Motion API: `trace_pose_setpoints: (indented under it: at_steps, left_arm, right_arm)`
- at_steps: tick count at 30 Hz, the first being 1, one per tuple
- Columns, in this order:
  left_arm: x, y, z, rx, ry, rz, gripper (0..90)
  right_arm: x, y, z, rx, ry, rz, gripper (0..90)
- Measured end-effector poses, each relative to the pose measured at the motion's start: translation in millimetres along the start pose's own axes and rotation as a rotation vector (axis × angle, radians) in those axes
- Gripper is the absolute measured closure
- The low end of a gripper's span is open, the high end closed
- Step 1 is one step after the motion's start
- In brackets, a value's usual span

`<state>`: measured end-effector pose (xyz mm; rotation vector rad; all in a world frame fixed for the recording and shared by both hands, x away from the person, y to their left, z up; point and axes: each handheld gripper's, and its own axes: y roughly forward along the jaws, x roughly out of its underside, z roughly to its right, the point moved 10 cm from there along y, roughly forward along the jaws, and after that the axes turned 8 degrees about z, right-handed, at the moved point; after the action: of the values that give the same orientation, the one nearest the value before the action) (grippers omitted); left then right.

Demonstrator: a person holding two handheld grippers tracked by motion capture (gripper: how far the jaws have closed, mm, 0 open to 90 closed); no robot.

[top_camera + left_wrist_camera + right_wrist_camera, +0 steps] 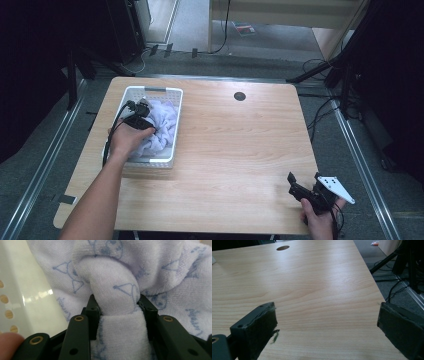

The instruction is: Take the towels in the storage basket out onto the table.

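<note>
A white perforated basket (172,125) sits on the wooden table (235,150), and a pale lilac printed towel (162,125) lies bunched inside it. The left gripper (117,307) reaches into the basket, its jaws clamped on a thick fold of that towel, which bulges up between them and spreads beyond. The basket's inner wall shows to the left of those jaws. The towel's lower layers are hidden. The right gripper (325,322) rests at the table's near corner, jaws wide apart with bare wood between them.
</note>
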<state>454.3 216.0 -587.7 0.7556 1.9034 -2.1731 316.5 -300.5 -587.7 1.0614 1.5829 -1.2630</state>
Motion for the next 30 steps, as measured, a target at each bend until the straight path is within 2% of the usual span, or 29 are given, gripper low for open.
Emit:
trace_pose_setpoints:
  at_steps: [6, 16, 20, 25, 30]
  left_arm:
    - [-8.7, -20.6, -2.5, 0.005, -0.015, 0.038, 63.4]
    - [-41.7, -86.8, -9.3, -0.018, -0.007, 0.136, 63.4]
    - [-52.7, -108.1, -10.6, -0.032, -0.004, 0.170, 63.4]
    - [-66.3, -133.1, -4.2, -0.013, 0.002, 0.213, 63.4]
    - [-80.5, -153.4, 10.6, 0.012, 0.002, 0.258, 63.3]
  right_arm:
    - [-0.1, 0.3, 0.2, -0.002, 0.000, 0.000, 2.6]
    - [0.4, 0.4, 0.1, 0.001, 0.005, -0.006, 2.6]
    - [0.4, 0.5, 0.2, 0.001, 0.006, -0.007, 2.6]
    - [0.6, 0.6, 0.4, 0.002, 0.004, -0.010, 2.6]
    - [0.6, 0.5, 0.3, 0.005, 0.003, -0.008, 2.6]
